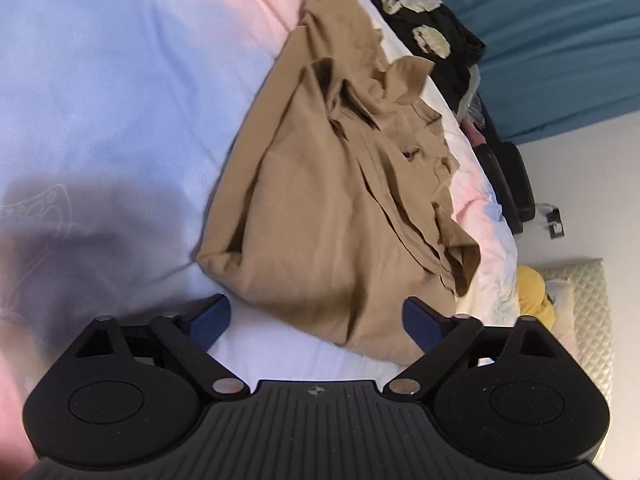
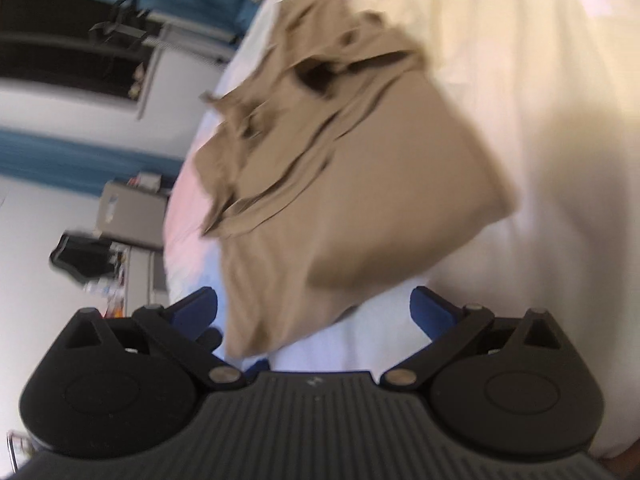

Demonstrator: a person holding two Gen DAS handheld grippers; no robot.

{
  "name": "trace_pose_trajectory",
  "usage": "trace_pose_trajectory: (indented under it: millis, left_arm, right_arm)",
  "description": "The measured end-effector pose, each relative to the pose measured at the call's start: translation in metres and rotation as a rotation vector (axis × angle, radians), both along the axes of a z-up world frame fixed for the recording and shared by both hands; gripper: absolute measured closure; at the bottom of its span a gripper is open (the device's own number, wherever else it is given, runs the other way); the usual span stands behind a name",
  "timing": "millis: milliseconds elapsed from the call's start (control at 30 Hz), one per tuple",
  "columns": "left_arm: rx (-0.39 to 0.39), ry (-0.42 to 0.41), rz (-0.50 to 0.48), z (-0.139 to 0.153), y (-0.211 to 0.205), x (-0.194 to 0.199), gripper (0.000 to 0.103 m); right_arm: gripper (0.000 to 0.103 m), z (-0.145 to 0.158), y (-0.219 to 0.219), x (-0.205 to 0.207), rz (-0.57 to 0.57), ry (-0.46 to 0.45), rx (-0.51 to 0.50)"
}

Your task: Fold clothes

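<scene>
The left gripper [image 1: 316, 320] has its blue-padded fingers [image 1: 210, 318] spread wide, gripping nothing; the near edge of the tan garment [image 1: 320, 208] lies between and just beyond them. The right gripper [image 2: 314, 314] is likewise spread wide and empty, with the garment's near corner [image 2: 256, 332] hanging between its fingers [image 2: 196, 312], close to the left one; whether it touches is unclear in the blurred view.

The tan garment [image 2: 360, 184] lies roughly folded on the bed [image 1: 100, 100], smooth across its near half and bunched into loose creases and flaps toward the far right side. The bedcover beneath is pale, shading blue, pink and cream.

Farther off in the left wrist view, a dark pile of clothes [image 1: 436, 36] with pale patches sits at the bed's far right edge, just beyond the garment. A teal curtain [image 1: 560, 40] hangs behind it.
</scene>
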State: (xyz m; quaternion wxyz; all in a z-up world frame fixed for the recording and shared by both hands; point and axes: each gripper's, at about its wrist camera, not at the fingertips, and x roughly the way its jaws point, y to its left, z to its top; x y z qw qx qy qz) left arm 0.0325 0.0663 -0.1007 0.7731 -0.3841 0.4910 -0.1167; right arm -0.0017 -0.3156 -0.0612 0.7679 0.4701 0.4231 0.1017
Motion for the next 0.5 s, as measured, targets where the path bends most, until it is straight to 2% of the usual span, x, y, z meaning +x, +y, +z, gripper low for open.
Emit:
trace_pose_trajectory:
  millis: [67,100,133,167,200,233,267,300,367,400,467,500]
  left_arm:
    - [-0.004,0.000,0.025,-0.003,0.002,0.004,0.024]
    - [0.001,-0.005,0.038,-0.004,0.002,0.006,0.028]
    - [0.007,-0.006,0.050,-0.004,0.002,0.009,0.036]
    - [0.009,-0.008,0.067,-0.005,0.004,0.011,0.050]
    - [0.006,-0.008,0.081,-0.005,0.005,0.013,0.053]
    - [0.001,-0.011,0.089,-0.005,0.006,0.014,0.061]
    - [0.000,-0.017,0.095,-0.005,0.007,0.015,0.070]
    - [0.002,-0.025,0.098,-0.004,0.007,0.015,0.074]
    - [0.001,-0.054,0.102,0.001,0.007,0.014,0.085]
    - [-0.003,-0.076,0.105,0.005,0.007,0.012,0.086]
    - [-0.023,-0.125,0.113,0.013,0.009,0.008,0.088]
    - [-0.029,-0.148,0.117,0.018,0.010,0.005,0.089]
  right_arm:
    - [0.004,-0.002,-0.001,0.001,-0.021,0.017,-0.011]
    - [0.009,-0.004,-0.001,0.002,-0.031,0.026,-0.017]
    - [0.013,-0.005,-0.002,0.002,-0.042,0.035,-0.023]
    - [0.023,-0.006,-0.002,0.003,-0.052,0.044,-0.028]
    - [0.030,-0.007,-0.002,0.003,-0.062,0.052,-0.034]
    - [0.035,-0.008,-0.003,0.004,-0.073,0.061,-0.040]
    - [0.046,-0.009,-0.003,0.004,-0.083,0.070,-0.045]
    - [0.058,-0.011,-0.004,0.005,-0.094,0.078,-0.051]
    - [0.069,-0.013,-0.004,0.006,-0.114,0.096,-0.062]
    - [0.077,-0.010,-0.004,0.005,-0.117,0.087,-0.067]
    - [0.081,-0.023,-0.021,0.007,-0.114,0.035,-0.067]
    - [0.084,-0.018,-0.021,0.006,-0.111,0.004,-0.067]
